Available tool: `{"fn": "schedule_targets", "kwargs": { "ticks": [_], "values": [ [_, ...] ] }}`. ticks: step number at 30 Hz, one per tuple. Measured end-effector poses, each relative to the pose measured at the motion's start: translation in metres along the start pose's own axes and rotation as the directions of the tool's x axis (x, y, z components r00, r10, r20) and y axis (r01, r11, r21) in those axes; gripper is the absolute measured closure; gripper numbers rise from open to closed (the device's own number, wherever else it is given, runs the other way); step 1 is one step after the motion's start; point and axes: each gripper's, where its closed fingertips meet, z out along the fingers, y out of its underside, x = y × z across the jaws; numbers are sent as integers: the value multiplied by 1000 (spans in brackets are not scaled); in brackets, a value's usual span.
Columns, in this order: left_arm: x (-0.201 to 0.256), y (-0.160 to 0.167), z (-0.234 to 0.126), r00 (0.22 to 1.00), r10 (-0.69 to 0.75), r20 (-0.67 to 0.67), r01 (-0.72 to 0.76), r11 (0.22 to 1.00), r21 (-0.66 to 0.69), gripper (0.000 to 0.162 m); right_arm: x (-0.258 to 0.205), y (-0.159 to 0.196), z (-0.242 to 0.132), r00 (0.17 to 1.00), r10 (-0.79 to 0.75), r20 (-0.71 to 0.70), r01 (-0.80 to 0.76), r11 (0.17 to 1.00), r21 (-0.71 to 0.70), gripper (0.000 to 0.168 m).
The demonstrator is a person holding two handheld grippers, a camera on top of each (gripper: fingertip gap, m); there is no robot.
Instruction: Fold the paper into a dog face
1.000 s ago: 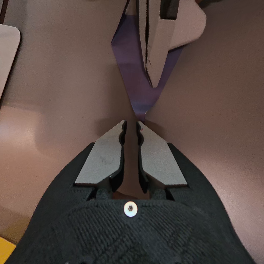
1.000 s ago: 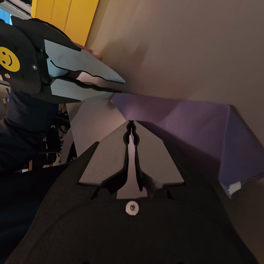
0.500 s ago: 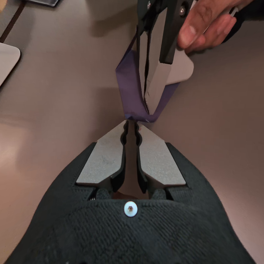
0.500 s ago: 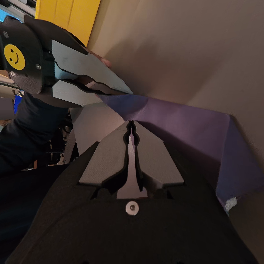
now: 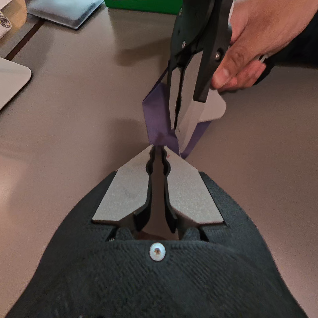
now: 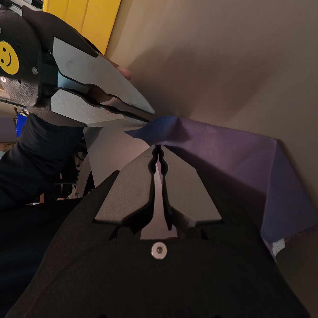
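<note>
The paper, purple (image 5: 155, 117) on one side and white on the other, is held up off the brown table (image 5: 68, 103). My right gripper (image 6: 158, 146) is shut on the paper (image 6: 223, 154) near its middle edge. In the left wrist view it (image 5: 176, 127) comes down from the top right, held by a hand (image 5: 258, 43). My left gripper (image 5: 158, 146) has its jaws a narrow gap apart, with the tips against the paper's lower corner, which is bent over. In the right wrist view it (image 6: 150, 117) comes in from the upper left and meets that curled corner.
A silver laptop (image 5: 63, 15) and a green box (image 5: 142, 6) lie at the table's far edge. A white flat device (image 5: 10, 82) is at the left edge. A yellow panel (image 6: 82, 22) shows behind the left gripper.
The left gripper has closed in on the paper's corner and its jaws have narrowed. The corner, flat one second ago, is now bent and curled. The right gripper has kept its grip.
</note>
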Motion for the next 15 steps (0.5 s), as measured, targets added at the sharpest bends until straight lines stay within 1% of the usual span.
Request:
{"fn": "schedule_targets", "kwargs": {
  "ticks": [8, 12, 15],
  "values": [
    [10, -6, -1, 999, -6, -49, 7, 1000, 22, 158, 0, 0, 0, 1000, -1, -3, 1, 1000, 0, 168],
    [10, -9, -3, 999, 1, -44, 0, 1000, 28, 155, 0, 0, 0, 1000, -3, -4, 3, 1000, 0, 168],
    [8, -13, -5, 999, -10, -49, 12, 999, 37, 157, 0, 0, 0, 1000, -5, -6, 5, 1000, -1, 168]
  ]
}}
